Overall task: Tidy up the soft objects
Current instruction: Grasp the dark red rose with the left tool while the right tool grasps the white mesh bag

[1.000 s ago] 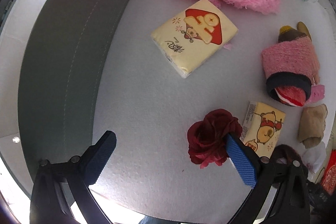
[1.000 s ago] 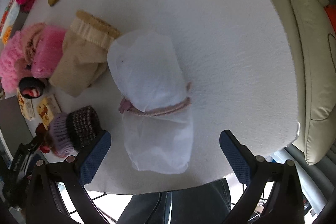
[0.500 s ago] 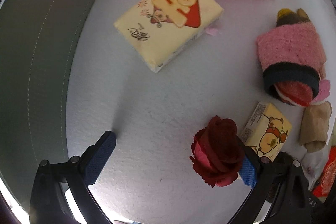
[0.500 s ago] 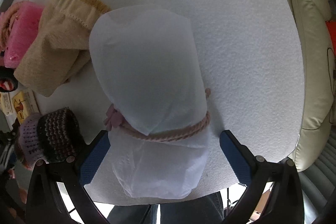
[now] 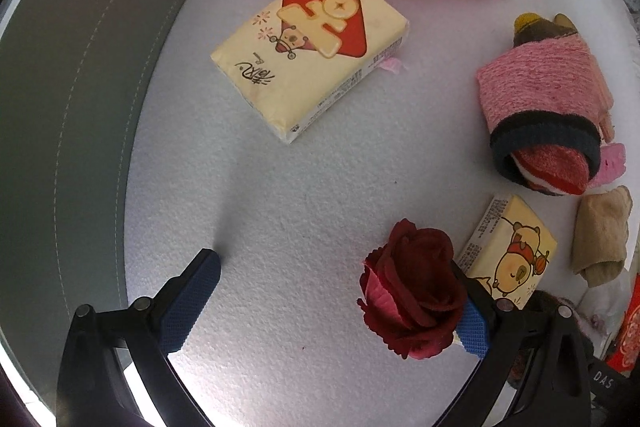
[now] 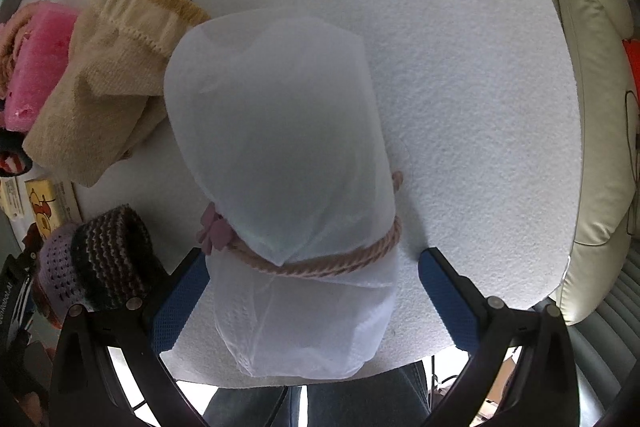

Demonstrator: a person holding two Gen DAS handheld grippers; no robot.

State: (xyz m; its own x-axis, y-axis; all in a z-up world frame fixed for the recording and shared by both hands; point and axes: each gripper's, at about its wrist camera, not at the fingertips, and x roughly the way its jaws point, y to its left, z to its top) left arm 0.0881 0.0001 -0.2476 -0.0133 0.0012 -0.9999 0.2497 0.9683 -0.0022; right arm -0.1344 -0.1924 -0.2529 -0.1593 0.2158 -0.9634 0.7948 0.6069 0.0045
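The right gripper (image 6: 310, 287) stands with its jaws spread wide on either side of the white tissue bundle (image 6: 280, 155), the blue pads flanking it just below the pink cord (image 6: 320, 265) tied round its waist; neither pad has pressed in, though the left one looks close to touching. The bundle lies on the white bench (image 6: 460, 67), its far side against the beige knit sock (image 6: 108, 75). If the jaws close below the cord, the loose tissue tail could simply crumple and slip out, or the thin wrap could tear. A skewed closing might also nudge the striped knit roll (image 6: 108, 259) just left of the bundle. The left gripper (image 5: 336, 301) is likewise unclenched, holding nothing, with the red fabric rose (image 5: 412, 287) against its right finger; any closing there would pinch and flatten petals.
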